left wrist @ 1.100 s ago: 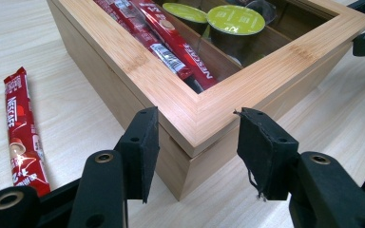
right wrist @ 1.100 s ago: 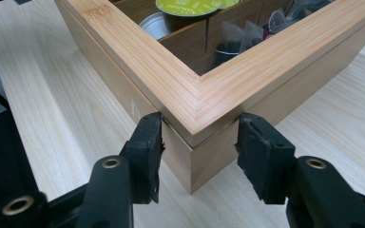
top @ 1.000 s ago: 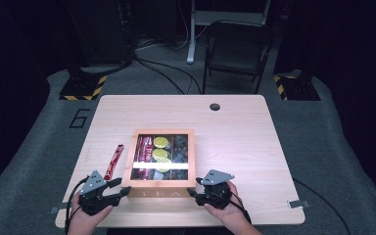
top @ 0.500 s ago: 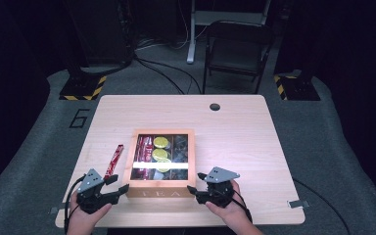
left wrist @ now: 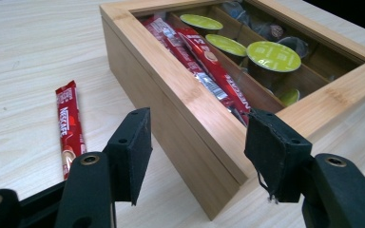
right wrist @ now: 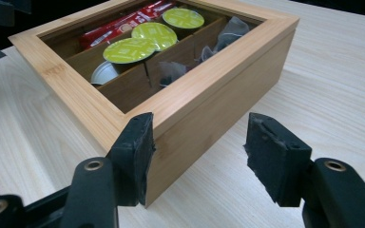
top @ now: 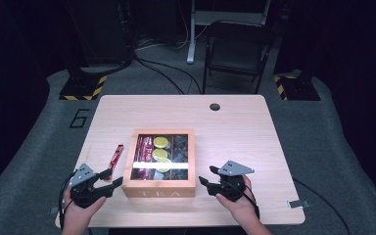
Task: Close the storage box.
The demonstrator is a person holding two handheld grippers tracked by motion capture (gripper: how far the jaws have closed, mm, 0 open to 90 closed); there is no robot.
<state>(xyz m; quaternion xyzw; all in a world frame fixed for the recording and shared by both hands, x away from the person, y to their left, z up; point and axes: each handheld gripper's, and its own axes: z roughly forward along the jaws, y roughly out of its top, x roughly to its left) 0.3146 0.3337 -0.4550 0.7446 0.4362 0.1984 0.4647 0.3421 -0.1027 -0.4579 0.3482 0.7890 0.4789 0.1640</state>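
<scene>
A bamboo tea box [top: 159,187] with a glass-window lid stands on the front middle of the table. Inside it lie red Nescafe sticks [left wrist: 204,57], green-topped capsules [right wrist: 129,49] and dark tea bags [right wrist: 228,29]. One loose Nescafe stick [top: 116,155] [left wrist: 69,123] lies on the table left of the box. My left gripper [top: 111,177] [left wrist: 202,128] is open at the box's front left corner, its jaws just closing a little, with nothing pressed. My right gripper [top: 207,175] [right wrist: 202,128] is open just off the front right corner, jaws likewise closing slightly, the corner in line between them.
The wooden table [top: 245,142] has a round cable hole [top: 215,106] at the back. A folding chair [top: 237,49] stands beyond the far edge. A small metal clip [top: 296,203] sits at the table's front right corner. Both hands rest near the front edge.
Both grippers have drawn outward from the box's front, the left one to the left and the right one to the right. The box and the loose stick have stayed put.
</scene>
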